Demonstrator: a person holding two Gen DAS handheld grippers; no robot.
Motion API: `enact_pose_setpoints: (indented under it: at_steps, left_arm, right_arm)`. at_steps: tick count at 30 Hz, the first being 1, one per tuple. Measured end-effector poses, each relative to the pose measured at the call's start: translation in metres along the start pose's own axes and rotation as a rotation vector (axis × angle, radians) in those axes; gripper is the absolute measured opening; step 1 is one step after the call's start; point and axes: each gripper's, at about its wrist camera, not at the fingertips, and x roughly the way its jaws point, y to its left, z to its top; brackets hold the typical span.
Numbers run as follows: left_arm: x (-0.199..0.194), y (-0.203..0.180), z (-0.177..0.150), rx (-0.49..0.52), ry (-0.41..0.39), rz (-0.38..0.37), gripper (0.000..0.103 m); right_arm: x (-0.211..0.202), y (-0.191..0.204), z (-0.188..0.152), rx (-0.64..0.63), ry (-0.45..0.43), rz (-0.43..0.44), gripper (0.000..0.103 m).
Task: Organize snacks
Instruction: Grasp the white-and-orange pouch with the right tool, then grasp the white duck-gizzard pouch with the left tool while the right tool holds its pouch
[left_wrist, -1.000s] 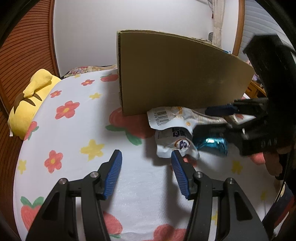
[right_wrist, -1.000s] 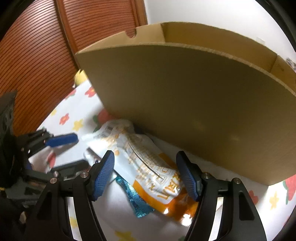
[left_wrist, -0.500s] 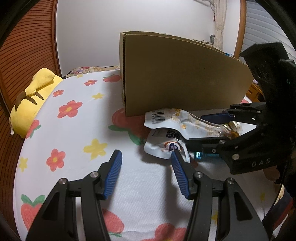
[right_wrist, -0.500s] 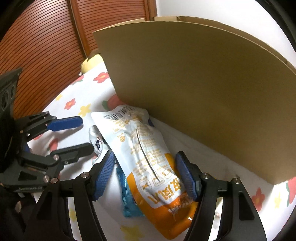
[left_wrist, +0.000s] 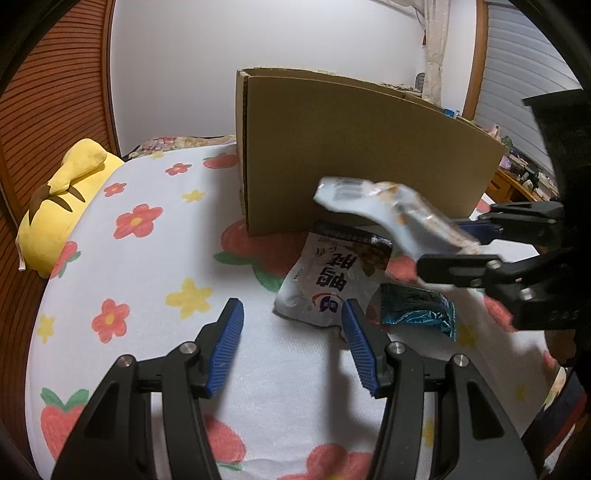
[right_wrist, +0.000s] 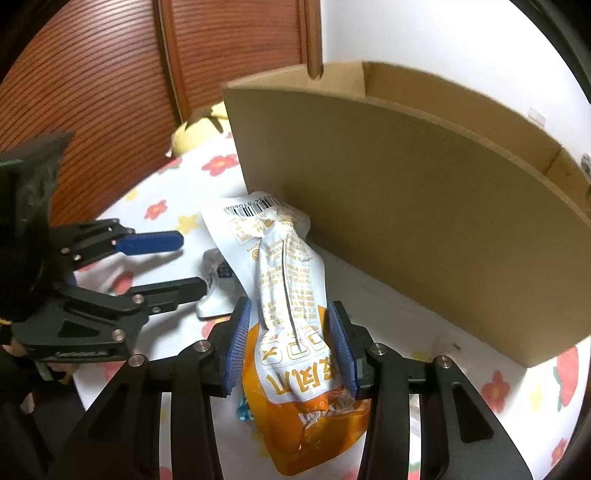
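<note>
- Right gripper (right_wrist: 291, 343): jaws have just been closing and now pinch the orange-and-white snack pouch (right_wrist: 291, 295) across its middle; the film is creased between the blue pads (right_wrist: 238, 343).
- Pouch position: lifted clear of the cloth in the left wrist view, barcode end leading, just in front of the near wall of the cardboard box (right_wrist: 424, 221). It is not yet above the rim.
- Left gripper (left_wrist: 291, 343): jaws stand partly apart and hold nothing; it hovers over the flowered cloth (left_wrist: 147, 258).
- Remaining snacks: a white pouch (left_wrist: 332, 280) lies just ahead of the left gripper's right finger, with a blue foil packet (left_wrist: 417, 310) beside it, both near the box wall.
- Further out: a yellow plush toy (left_wrist: 62, 206) rests at the cloth's far left edge.
- Risk 1: the grip is on slack film, not on the contents. The pouch may slide out or swing during the lift.
- Risk 2: the box wall is tall and close. A low carry would strike the wall with the leading end and could push the box or fold the pouch.
- Risk 3: the two grippers work close together; crossing paths could cause a collision.
</note>
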Motion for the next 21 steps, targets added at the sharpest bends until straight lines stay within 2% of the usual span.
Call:
enact_pose_setpoints:
  at_steps: [5,9,11,17,21]
  left_arm:
    - [-0.001,-0.002,0.003,0.009,0.007,-0.022,0.055]
    - [-0.001,-0.001,0.010,0.015,0.022,-0.043,0.057]
    - [0.000,-0.004,0.015,0.039,0.024,-0.014,0.058]
    - [0.004,-0.009,0.032,0.076,0.030,-0.043,0.063]
    - [0.012,-0.015,0.036,0.095,0.051,-0.045,0.064]
  right_arm:
    - [-0.022,0.002,-0.008,0.009,-0.048,-0.028,0.043]
    - [-0.039,-0.001,-0.028,0.028,-0.066,-0.071,0.043]
    - [-0.044,-0.003,-0.039,0.040,-0.067,-0.089,0.043]
    - [-0.056,-0.020,-0.076,0.095,-0.049,-0.155,0.043]
    - [-0.063,-0.028,-0.089,0.116,-0.049,-0.192,0.043]
